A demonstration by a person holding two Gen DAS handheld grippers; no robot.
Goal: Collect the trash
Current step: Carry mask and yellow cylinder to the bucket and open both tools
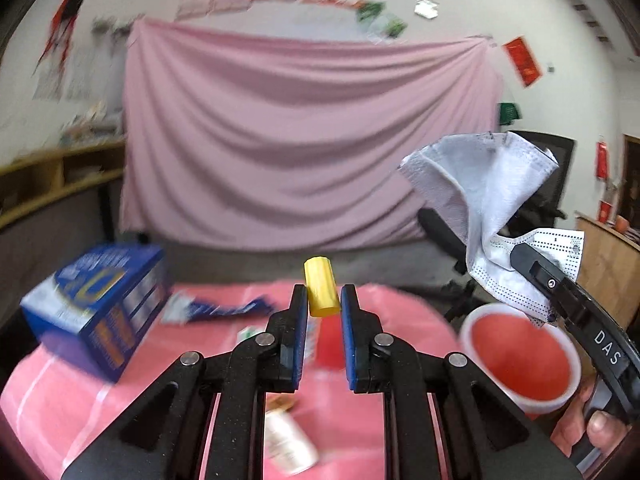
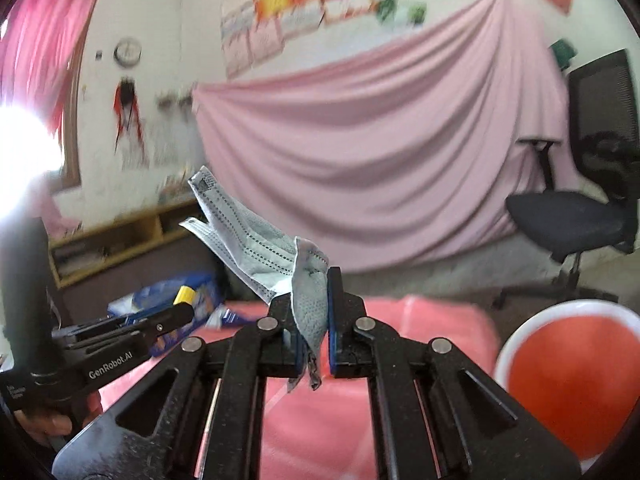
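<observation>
Grip, left wrist view: left gripper (image 1: 324,300) pinches a small yellow plastic cylinder (image 1: 320,287) at its fingertips, above the pink-covered table (image 1: 160,364).
Bin: round red bucket with white rim (image 1: 520,356) sits right of the table.
Grip, right wrist view: right gripper (image 2: 316,304) is clamped on a crumpled pale-blue face mask (image 2: 260,244), left of the bucket (image 2: 568,376).

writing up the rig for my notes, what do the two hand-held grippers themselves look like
Both are matte black linkage frames with silver pivot pins and blue pads inside the fingers. The left hand-held gripper carries white "GenRobot.AI" lettering on its side and a black cylindrical handle; the right hand-held gripper shows white "DAS" lettering. Bare hands, no sleeves or cables visible.
</observation>
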